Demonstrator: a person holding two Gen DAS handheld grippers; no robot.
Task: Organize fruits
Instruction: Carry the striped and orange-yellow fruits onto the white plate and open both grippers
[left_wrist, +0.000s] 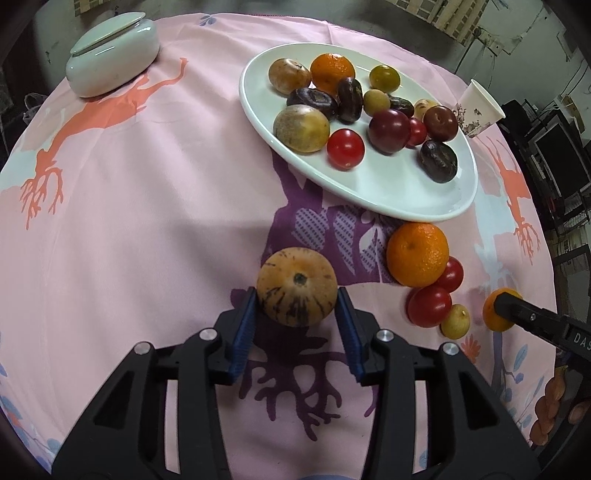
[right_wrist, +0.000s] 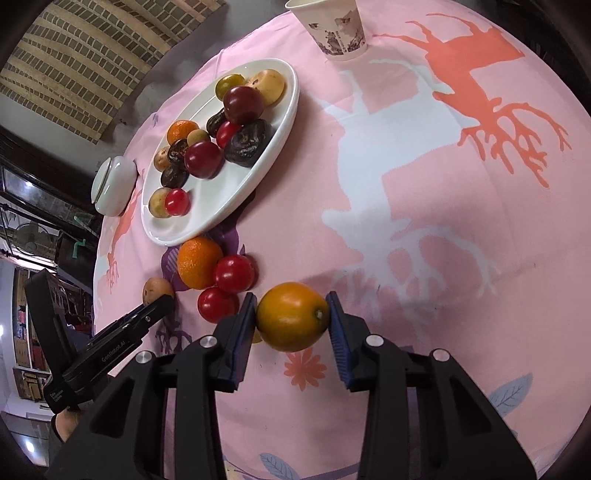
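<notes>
My left gripper (left_wrist: 297, 306) is shut on a tan striped round fruit (left_wrist: 297, 286), just above the pink cloth. My right gripper (right_wrist: 291, 317) is shut on a small orange citrus fruit (right_wrist: 293, 315); it also shows in the left wrist view (left_wrist: 496, 308). A white oval plate (left_wrist: 388, 192) holds several fruits: tan ones, an orange, dark dates, plums, cherry tomatoes. Near the plate's front edge, on the cloth, lie an orange (left_wrist: 417, 254), two red tomatoes (left_wrist: 430, 304) and a small yellow-green fruit (left_wrist: 456, 321). The same group shows in the right wrist view (right_wrist: 199, 262).
A white lidded ceramic dish (left_wrist: 112, 55) stands at the far left of the table. A paper cup (left_wrist: 476, 107) stands beyond the plate; in the right wrist view it (right_wrist: 338, 27) is at the top. The pink patterned cloth (left_wrist: 147, 221) covers the round table.
</notes>
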